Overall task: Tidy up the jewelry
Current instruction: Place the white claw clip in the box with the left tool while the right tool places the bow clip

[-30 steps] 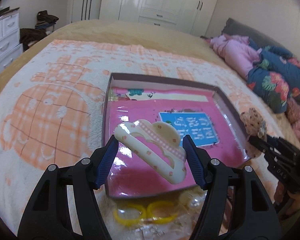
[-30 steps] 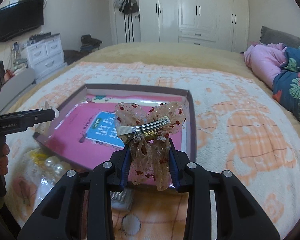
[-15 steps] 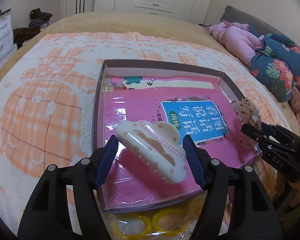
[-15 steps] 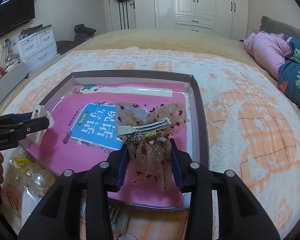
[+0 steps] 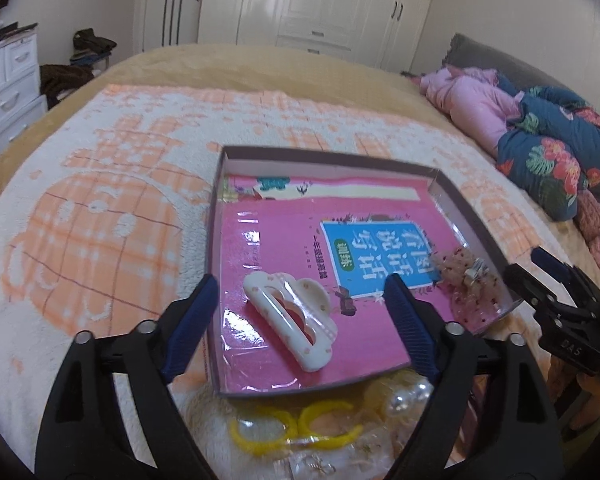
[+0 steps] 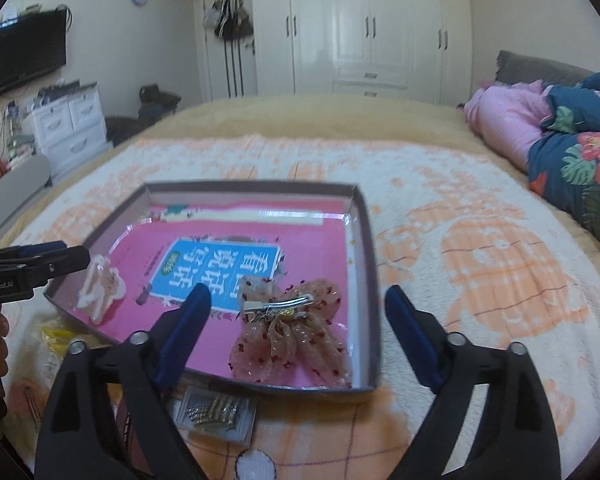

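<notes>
A shallow box (image 5: 216,216) with a pink book cover inside lies on the bed; it also shows in the right wrist view (image 6: 370,264). A cream claw hair clip (image 5: 290,320) lies in its near left part, also visible in the right wrist view (image 6: 100,288). A sheer pink bow clip (image 6: 290,336) with a metal clasp lies in its near right part, also seen in the left wrist view (image 5: 470,284). My left gripper (image 5: 300,320) is open just above the claw clip. My right gripper (image 6: 300,336) is open around the bow without touching it.
Yellow rings (image 5: 292,432) and pearl beads (image 5: 404,396) in clear bags lie in front of the box. A small packet of gold pieces (image 6: 216,416) lies near the right gripper. Pink and floral bedding (image 5: 540,136) is piled at the right. White drawers (image 6: 68,124) stand beside the bed.
Both grippers have opened. The claw clip has dropped from the left gripper into the box and the bow clip from the right gripper. Both grippers have drawn back a little.
</notes>
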{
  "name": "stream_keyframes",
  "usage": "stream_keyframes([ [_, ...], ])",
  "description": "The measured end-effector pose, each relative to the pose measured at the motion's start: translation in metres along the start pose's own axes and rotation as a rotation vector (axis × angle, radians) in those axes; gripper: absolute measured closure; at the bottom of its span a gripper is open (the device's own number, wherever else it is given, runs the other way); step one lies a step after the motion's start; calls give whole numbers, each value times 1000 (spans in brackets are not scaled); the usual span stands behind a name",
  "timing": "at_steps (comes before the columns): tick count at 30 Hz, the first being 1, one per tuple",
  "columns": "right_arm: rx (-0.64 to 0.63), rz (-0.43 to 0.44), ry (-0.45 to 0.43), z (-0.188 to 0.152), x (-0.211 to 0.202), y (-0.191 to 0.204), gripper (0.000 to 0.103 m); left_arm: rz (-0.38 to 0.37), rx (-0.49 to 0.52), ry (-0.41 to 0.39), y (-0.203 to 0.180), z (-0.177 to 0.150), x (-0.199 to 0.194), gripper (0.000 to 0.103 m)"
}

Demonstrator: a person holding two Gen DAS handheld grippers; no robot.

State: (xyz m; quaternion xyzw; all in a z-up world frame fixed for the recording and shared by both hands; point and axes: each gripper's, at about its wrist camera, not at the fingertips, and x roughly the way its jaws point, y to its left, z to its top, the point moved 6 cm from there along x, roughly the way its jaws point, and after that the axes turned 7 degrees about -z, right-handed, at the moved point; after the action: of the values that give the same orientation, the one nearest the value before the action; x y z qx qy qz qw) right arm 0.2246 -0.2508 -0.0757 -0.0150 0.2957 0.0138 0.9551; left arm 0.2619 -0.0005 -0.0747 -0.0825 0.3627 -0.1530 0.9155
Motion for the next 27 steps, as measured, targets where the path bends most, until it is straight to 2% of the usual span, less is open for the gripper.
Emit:
stream_keyframes([
  [5, 9, -11, -89, 4, -32, -4, 8, 6, -25, -77, -6, -2, -27, 12],
  [11, -27, -16, -162, 5, -63, 2, 7, 22, -26, -138, -10, -5, -52, 11],
  [16, -57, -3, -188, -1, -82, 10, 7, 38, -20, -179, -13, -13, -72, 11],
  [27, -74, 35, -199, -10, -104, 22, 7, 47, -15, -192, -10, -33, -91, 11],
])
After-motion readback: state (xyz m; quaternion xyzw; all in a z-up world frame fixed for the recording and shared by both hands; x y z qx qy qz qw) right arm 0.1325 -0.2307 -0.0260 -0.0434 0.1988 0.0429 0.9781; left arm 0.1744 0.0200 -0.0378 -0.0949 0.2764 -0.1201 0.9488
